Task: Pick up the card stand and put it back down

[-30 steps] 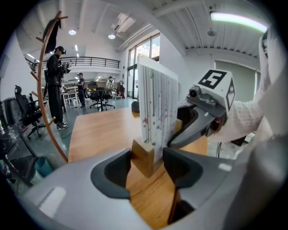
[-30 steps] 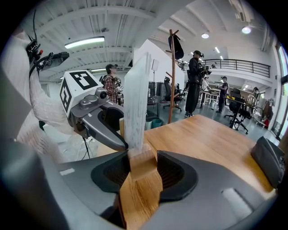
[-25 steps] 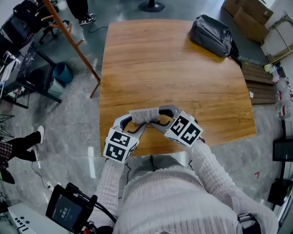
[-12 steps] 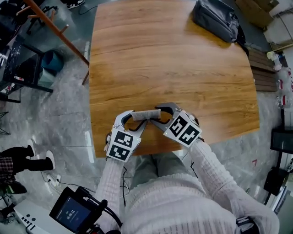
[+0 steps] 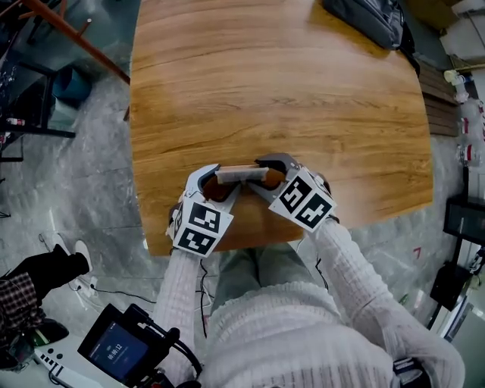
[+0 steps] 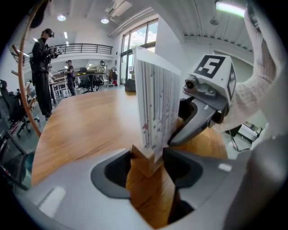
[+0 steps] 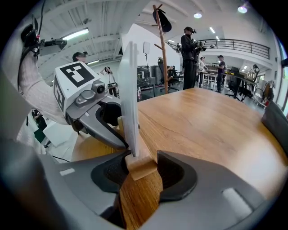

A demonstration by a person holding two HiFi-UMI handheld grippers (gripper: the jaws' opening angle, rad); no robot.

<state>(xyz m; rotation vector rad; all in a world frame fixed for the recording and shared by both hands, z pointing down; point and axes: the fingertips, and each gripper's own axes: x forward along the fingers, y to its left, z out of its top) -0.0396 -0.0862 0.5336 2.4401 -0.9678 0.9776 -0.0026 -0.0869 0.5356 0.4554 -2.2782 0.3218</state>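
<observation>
The stand [image 5: 241, 173], a wooden base with an upright card [image 6: 155, 103], is at the tabletop's [image 5: 265, 91] near edge. The left gripper [image 5: 217, 182] and right gripper [image 5: 267, 176] each pinch one end in half-spread jaws. I cannot tell whether it clears the wood. The next move probably calls for keeping both ends level, then setting it flat. A bag [image 5: 364, 19] at the far right corner is well apart, and nothing blocks the way.

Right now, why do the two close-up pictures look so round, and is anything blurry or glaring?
Left gripper view: a wide-angle lens bows the table and blackens the corners; the windows wash out bright. Right gripper view: same bending, with the card stand slightly soft up close. Head view: much flatter, evenly lit, no strong glare.
</observation>
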